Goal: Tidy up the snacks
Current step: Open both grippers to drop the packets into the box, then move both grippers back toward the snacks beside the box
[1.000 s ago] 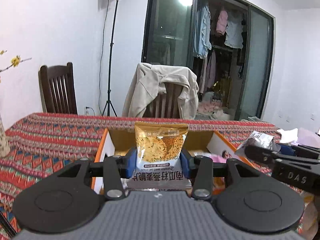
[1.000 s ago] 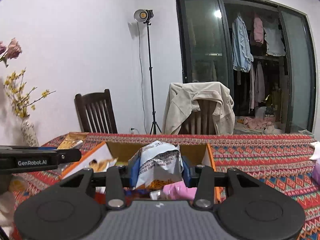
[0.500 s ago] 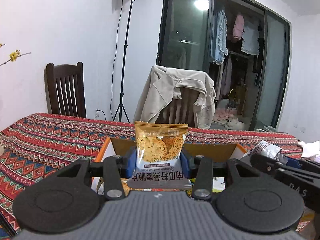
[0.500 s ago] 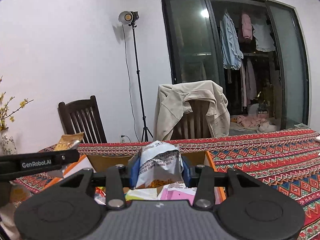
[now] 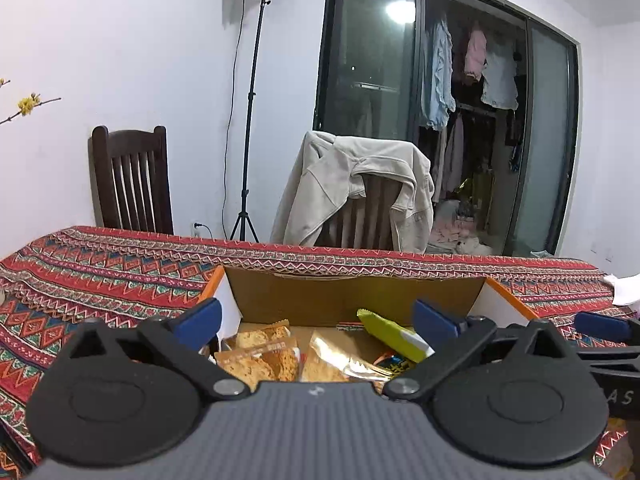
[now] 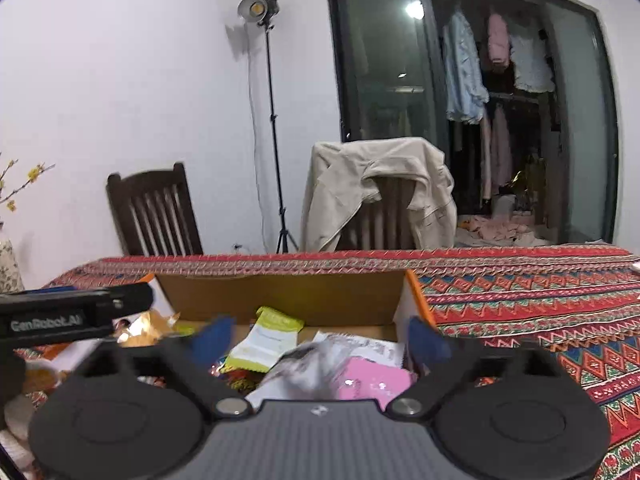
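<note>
On the patterned tablecloth (image 5: 100, 272) we note the open cardboard box (image 5: 352, 296) holding cracker packets (image 5: 260, 356) and a green packet (image 6: 266, 338), while our left gripper (image 5: 316, 318) and right gripper (image 6: 320, 340) above it are opening wide, gripping nothing.

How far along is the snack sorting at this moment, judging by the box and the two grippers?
Done: several packets lie in the cardboard box, among them a cracker packet, a green packet and a pink packet. In hand: nothing; the left gripper and right gripper are opening, pads clear of every packet. Left: cannot tell, since the table around the box is mostly hidden.
</note>
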